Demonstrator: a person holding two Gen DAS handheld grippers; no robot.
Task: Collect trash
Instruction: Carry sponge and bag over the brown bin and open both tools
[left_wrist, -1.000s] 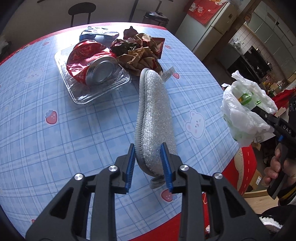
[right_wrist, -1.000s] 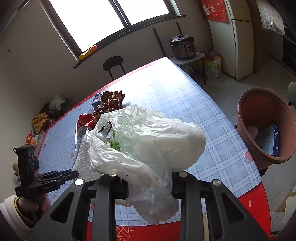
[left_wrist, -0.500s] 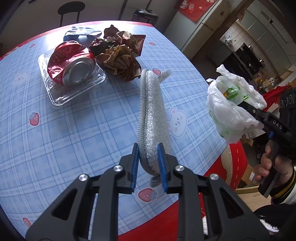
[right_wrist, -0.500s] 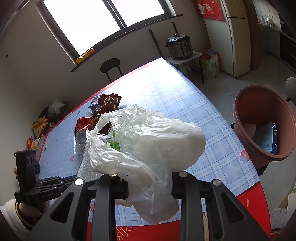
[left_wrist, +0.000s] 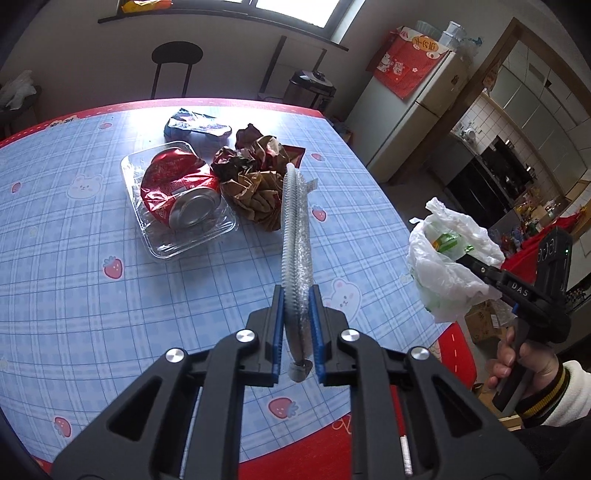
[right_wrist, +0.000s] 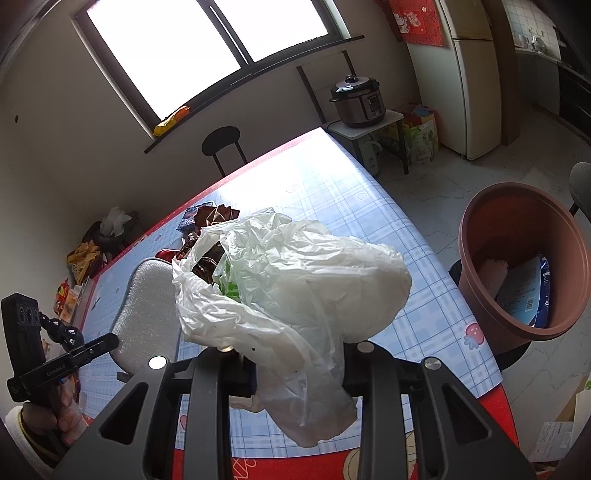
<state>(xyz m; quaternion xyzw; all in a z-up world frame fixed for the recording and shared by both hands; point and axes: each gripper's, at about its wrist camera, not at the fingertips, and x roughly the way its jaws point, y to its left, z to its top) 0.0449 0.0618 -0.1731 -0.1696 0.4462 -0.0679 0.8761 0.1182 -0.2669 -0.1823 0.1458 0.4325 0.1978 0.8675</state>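
Checked table (left_wrist: 92, 258): left claw (left_wrist: 297, 321) closing, pinching foam sheet (left_wrist: 295, 229).

1. The right tool's (right_wrist: 291, 363) fingertips are hidden under the white plastic bag (right_wrist: 295, 288); its grip cannot be seen directly.
2. What fills the bag is mostly covered; only green and dark scraps show at its mouth.
3. The foam sleeve's (left_wrist: 295, 236) far end covers part of the crumpled brown paper (left_wrist: 255, 184).
4. In the right wrist view the bag hides most of the red can (right_wrist: 167, 254).
5. The brown bin (right_wrist: 517, 266) hides the lower part of the blue packet inside.
6. The bench's (left_wrist: 74, 258) near edge lies behind the left tool (left_wrist: 297, 328).
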